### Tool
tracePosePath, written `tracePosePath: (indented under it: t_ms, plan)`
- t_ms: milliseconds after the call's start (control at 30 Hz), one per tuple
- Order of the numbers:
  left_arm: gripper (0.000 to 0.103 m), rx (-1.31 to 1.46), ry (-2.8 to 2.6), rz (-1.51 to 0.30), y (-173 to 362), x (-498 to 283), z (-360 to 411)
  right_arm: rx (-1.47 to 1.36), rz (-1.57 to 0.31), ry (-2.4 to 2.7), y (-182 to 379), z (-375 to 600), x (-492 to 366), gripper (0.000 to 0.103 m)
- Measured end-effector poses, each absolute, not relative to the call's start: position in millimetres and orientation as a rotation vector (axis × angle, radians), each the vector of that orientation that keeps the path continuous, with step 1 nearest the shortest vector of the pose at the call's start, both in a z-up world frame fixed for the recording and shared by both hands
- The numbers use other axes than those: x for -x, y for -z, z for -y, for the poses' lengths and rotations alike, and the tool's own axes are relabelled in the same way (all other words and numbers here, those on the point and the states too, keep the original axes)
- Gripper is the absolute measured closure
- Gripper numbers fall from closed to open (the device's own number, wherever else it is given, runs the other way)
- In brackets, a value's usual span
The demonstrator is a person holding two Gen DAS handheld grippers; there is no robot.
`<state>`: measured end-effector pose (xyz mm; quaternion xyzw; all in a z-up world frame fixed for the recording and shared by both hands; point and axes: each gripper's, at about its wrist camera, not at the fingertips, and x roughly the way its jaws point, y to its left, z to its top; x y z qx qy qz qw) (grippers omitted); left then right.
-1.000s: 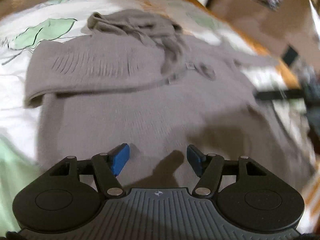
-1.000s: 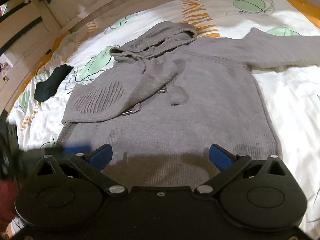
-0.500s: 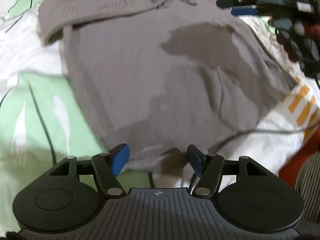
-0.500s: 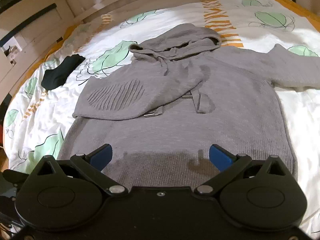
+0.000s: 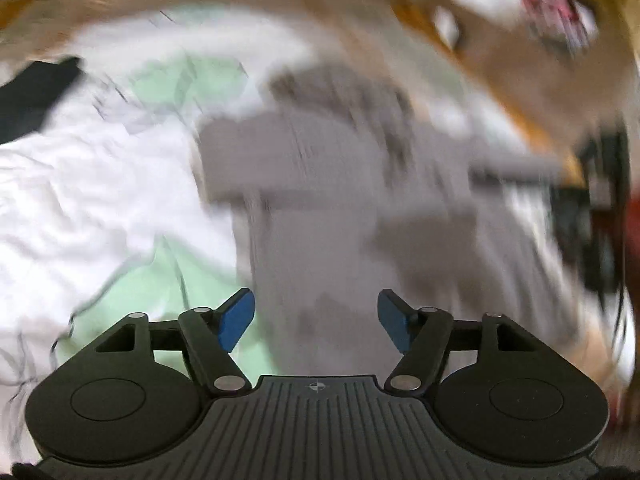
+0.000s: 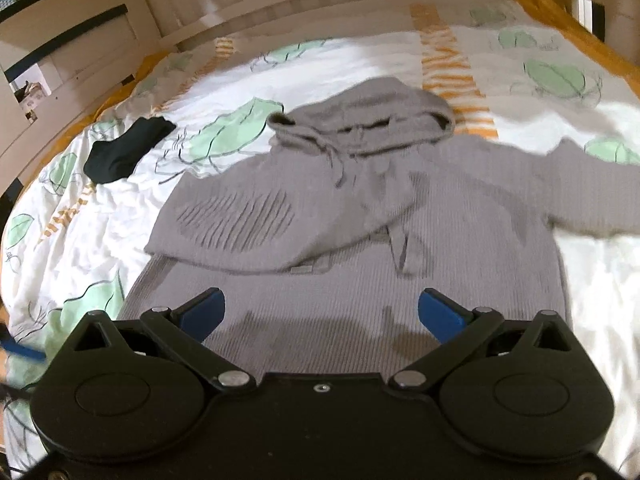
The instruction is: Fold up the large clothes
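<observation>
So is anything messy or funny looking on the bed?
Yes. The grey hoodie is lopsided: one sleeve is folded across its chest, while the other sleeve sticks straight out. A black sock also lies by itself on the leafy sheet, away from the hoodie.

1 grey hoodie [image 6: 352,248], 1 black sock [image 6: 124,152], 2 grippers.
</observation>
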<state>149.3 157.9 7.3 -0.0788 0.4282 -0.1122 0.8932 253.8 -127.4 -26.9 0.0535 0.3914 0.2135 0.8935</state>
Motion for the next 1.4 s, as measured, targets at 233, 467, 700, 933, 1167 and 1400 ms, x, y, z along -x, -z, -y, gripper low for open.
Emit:
tracePosePath:
  t_ms: [233, 467, 700, 933, 1167, 1400]
  plan:
    - [0.033, 0.280, 0.181, -0.788, 44, -216, -117, -0.008, -0.736, -0.400, 26, 112, -290, 0.001]
    - [0.034, 0.268, 0.070, -0.814, 92, -249, -119, 0.046, -0.758, -0.334, 38, 91, -343, 0.033]
    - [0.034, 0.260, 0.080, -0.778, 103, -241, -124, 0.109, -0.898, -0.313, 71, 73, -383, 0.092]
    - [0.034, 0.237, 0.074, -0.759, 105, -243, -121, -0.084, -0.528, -0.416, -5, 134, -348, 0.091]
    - [0.034, 0.213, 0.070, -0.763, 104, -242, -119, -0.148, -0.804, -0.263, 78, 198, -351, 0.078]
    - [0.034, 0.210, 0.078, -0.771, 95, -240, -119, -0.272, -0.776, -0.280, 90, 219, -345, 0.032]
